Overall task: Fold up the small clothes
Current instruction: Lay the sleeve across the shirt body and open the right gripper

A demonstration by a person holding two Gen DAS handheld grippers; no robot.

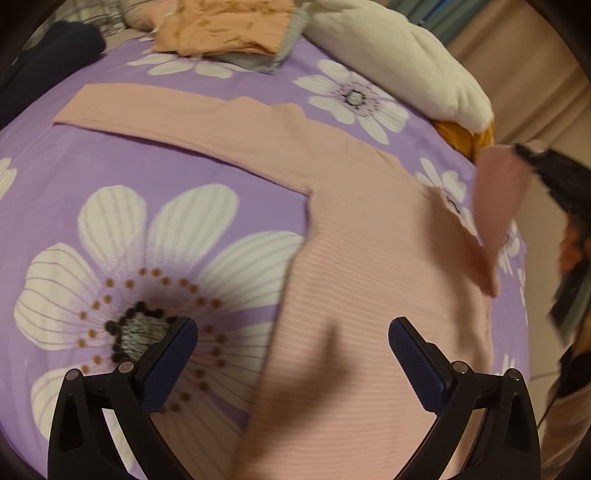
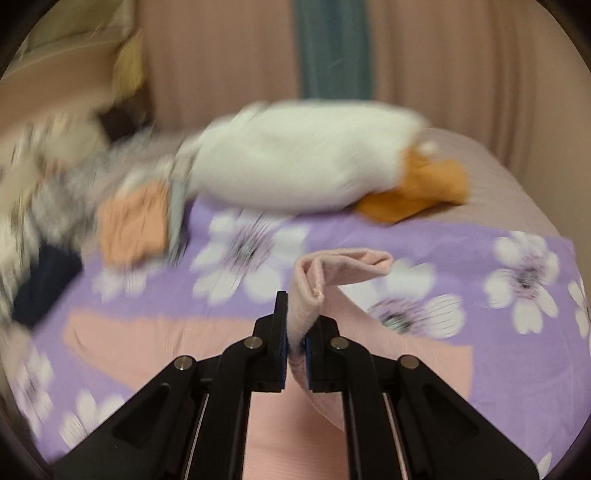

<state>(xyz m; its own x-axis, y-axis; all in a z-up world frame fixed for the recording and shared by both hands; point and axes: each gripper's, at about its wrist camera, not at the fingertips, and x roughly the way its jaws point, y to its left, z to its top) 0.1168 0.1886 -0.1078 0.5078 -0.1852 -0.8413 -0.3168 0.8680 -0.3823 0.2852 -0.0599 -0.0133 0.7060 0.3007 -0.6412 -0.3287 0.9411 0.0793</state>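
Observation:
A pale pink long-sleeved top (image 1: 369, 280) lies spread on the purple flowered bedspread (image 1: 122, 166). One sleeve (image 1: 155, 114) stretches flat to the far left. My left gripper (image 1: 291, 350) hovers open above the top's lower body, nothing between its fingers. The other sleeve (image 1: 496, 192) is lifted off the bed at the right, held by my right gripper (image 1: 532, 155). In the right wrist view my right gripper (image 2: 297, 328) is shut on that pink sleeve (image 2: 332, 269), whose cuff curls up above the jaws. The top's body (image 2: 147, 350) lies below.
A white plush duck (image 2: 306, 162) with an orange bill (image 2: 424, 192) lies at the far side of the bed. Folded orange clothes (image 1: 221, 26) on a grey piece sit at the back, a dark garment (image 1: 55, 51) at the far left. Pink curtains (image 2: 443, 55) hang behind.

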